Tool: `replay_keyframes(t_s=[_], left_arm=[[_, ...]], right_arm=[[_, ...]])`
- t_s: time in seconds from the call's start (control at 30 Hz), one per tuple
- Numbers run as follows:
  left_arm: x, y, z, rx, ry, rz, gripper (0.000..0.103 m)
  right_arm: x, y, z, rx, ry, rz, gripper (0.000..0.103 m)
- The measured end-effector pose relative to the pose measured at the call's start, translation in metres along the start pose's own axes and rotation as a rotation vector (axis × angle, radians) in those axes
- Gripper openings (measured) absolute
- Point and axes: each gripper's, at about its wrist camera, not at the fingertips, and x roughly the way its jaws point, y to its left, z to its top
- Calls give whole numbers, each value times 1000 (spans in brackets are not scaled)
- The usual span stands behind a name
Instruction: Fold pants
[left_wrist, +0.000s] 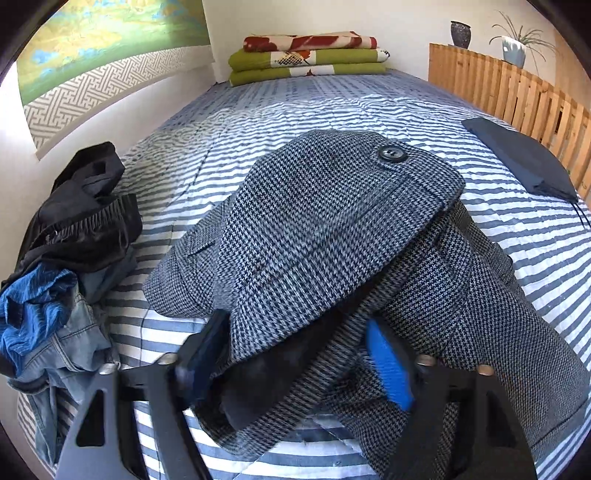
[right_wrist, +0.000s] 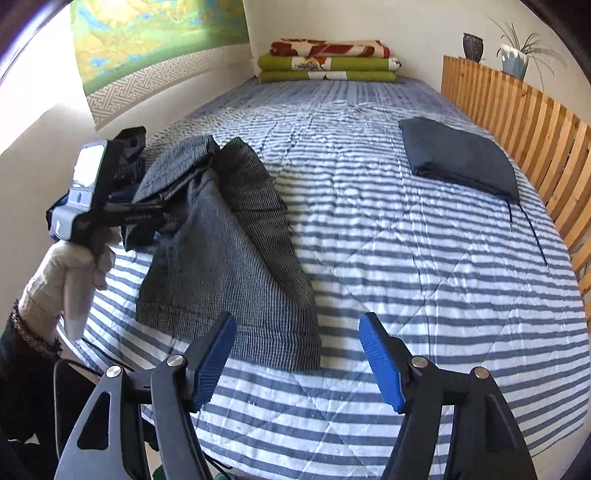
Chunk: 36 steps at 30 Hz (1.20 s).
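Left gripper (left_wrist: 295, 354) clamps my checked pants (left_wrist: 332, 229) at the waistband, lifted off the striped bed (left_wrist: 332, 107) to drape; right gripper (right_wrist: 297, 354) wide, empty, beside their hem, ready to grab

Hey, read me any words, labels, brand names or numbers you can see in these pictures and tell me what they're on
There is no readable text in either view.
The checked pants and their button show no label.
The wall hanging has only a landscape picture and a maze-pattern border.
The lit screen on the left gripper is washed out, so nothing can be read there.
The folded blankets carry patterns, no words.
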Motion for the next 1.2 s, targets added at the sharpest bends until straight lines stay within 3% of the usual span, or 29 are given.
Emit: replay_keyframes(t_s=[0.03,0.07,0.1,0.2,0.3,0.4,0.6,0.67,0.77,0.87,1.07,1.13,1.2], left_arm=[[2,1,1,-12,6,3,48],[2,4,1,-25,8,13,28],[-1,9,1,-46,6,14,21],[-22,40,0,-156,-20,-73,16],[-39,82,-7,-230,-47,-61,16],[-55,126,-28,-342,-40,-106,16],[-85,172,-84,-383,-17,-122,16],[-87,177,-104,-376,14,-116,22],[-99,177,-132,-384,24,-90,50],[-121,173,-134,-356,-12,-74,55],[-141,163,-82,-326,-138,-92,81],[-133,151,-58,-291,-136,-92,83],[-111,134,-37,-228,-89,-128,92]], right_arm=[[1,1,6,-8,-8,0,66],[4,2,11,-16,-19,-6,66],[9,2,17,-20,-25,-14,66],[33,-1,29,16,5,7,66],[56,-1,35,43,36,32,66],[78,3,43,38,51,10,66],[107,15,81,33,30,15,66],[125,23,98,-1,25,-8,66],[161,29,122,-30,29,-47,66],[201,33,144,-29,60,-46,66],[257,39,172,25,153,23,66],[268,38,174,40,171,38,66],[273,35,172,62,185,68,63]])
